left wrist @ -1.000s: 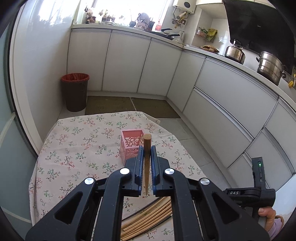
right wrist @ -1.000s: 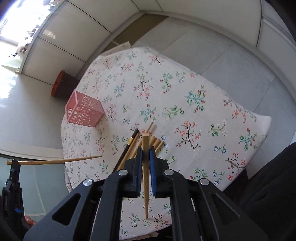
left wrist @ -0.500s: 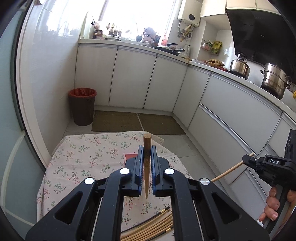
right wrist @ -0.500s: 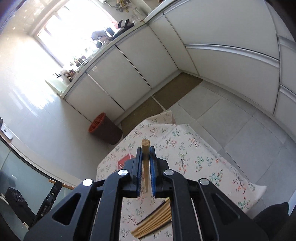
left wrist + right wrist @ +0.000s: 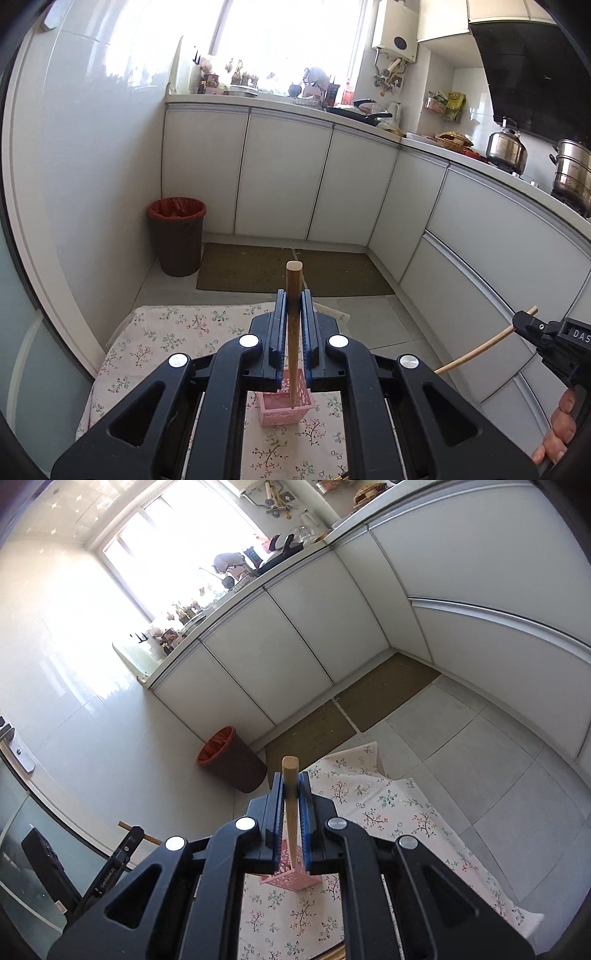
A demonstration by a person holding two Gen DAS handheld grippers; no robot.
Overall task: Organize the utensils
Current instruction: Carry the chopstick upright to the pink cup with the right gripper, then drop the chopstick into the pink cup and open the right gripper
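My left gripper (image 5: 294, 306) is shut on a brown wooden chopstick (image 5: 293, 332). The stick stands upright, and its lower tip reaches into or just over the pink perforated basket (image 5: 286, 406) on the floral tablecloth (image 5: 166, 339). My right gripper (image 5: 291, 786) is shut on a lighter wooden chopstick (image 5: 291, 805), held upright above the same pink basket (image 5: 291, 875). The right gripper with its stick also shows at the right edge of the left wrist view (image 5: 532, 328).
The small table with the floral cloth (image 5: 388, 812) stands on a tiled kitchen floor. A brown bin with a red liner (image 5: 176, 236) stands by the wall. White cabinets (image 5: 280, 177) run behind, with pots (image 5: 506, 147) on the counter. A chopstick end shows at the bottom edge (image 5: 341, 476).
Both grippers have tilted upward from looking down at the table, each still holding its chopstick. The pink basket now lies under both grippers, and the chopstick pile has dropped out of view.
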